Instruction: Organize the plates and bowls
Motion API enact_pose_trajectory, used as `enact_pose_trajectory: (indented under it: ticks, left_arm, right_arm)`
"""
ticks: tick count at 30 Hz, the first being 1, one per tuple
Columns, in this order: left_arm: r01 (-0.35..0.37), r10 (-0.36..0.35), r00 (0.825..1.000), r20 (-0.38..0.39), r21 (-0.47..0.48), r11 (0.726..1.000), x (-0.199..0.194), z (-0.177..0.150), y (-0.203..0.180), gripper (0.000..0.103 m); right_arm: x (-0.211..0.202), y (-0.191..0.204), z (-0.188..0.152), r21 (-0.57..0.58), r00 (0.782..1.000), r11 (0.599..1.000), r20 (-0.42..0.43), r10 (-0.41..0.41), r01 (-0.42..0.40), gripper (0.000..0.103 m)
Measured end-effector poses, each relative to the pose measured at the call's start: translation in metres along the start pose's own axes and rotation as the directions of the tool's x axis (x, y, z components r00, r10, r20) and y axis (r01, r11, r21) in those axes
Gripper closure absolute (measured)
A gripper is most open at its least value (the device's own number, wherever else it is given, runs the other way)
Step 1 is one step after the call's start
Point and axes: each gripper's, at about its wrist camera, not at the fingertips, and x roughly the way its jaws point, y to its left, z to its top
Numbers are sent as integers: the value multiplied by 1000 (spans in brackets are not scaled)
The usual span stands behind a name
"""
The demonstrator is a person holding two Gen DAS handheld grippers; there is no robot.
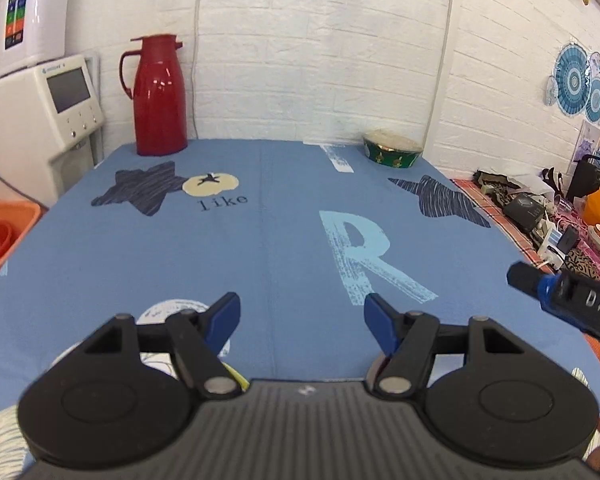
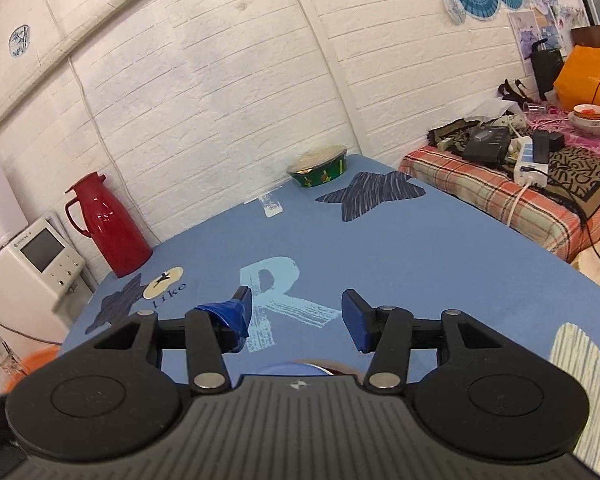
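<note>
A green bowl (image 1: pixel 392 150) with gold figures and a pale rim stands at the far right of the blue tablecloth (image 1: pixel 284 240), near the wall; the right wrist view shows the green bowl (image 2: pixel 320 170) too. My left gripper (image 1: pixel 302 318) hangs open over the cloth's near part, nothing between its fingers. A white round shape (image 1: pixel 168 308) lies partly hidden under its left finger; plate or print, I cannot tell. My right gripper (image 2: pixel 298 312) is open and empty above the printed "R". A bluish round dish edge (image 2: pixel 296 367) peeks out beneath it. The right gripper (image 1: pixel 520 278) also enters the left view from the right.
A red thermos jug (image 1: pixel 158 96) stands at the back left by a white appliance (image 1: pixel 40 120). An orange basin (image 1: pixel 4 236) sits off the left edge. A low side table (image 2: pixel 500 192) on the right carries a power strip, cables, small bowls (image 2: pixel 590 118) and an orange bag.
</note>
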Motion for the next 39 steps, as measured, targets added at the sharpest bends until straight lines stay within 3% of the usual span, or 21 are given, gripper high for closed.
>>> enact_pose_trajectory:
  ticks: [4,10,20,31,34,39]
  left_arm:
    - [-7,7,1000,7,-7,1000,-11,-11,2,35]
    - [10,-11,999,-48,-26,1000,-18,-36,10,35]
    - [19,-21,998,-65,-26,999,-28,-48,7,35]
    - [93,-98,992,-80,-59,994,-34,-47,6,35]
    - [91,-94,993,-76,-39,995,-39,-46,-5,35]
    - [126,-130,988,-80,-60,990,-50,-51,-16,34]
  right_arm:
    - [-7,-10,-20,15,999,999,-18,-36,36,68]
    - [-8,-20,-28,-15,995,997,-66,-80,79,67]
    - [-19,-20,-37,-24,992,998,-104,-68,66,66]
    - [-30,-13,-31,-22,995,998,-89,-52,50,64]
    - [-42,-21,-30,8,998,1000,-61,-23,23,64]
    - [-55,-45,-27,62,998,997,-37,-50,52,63]
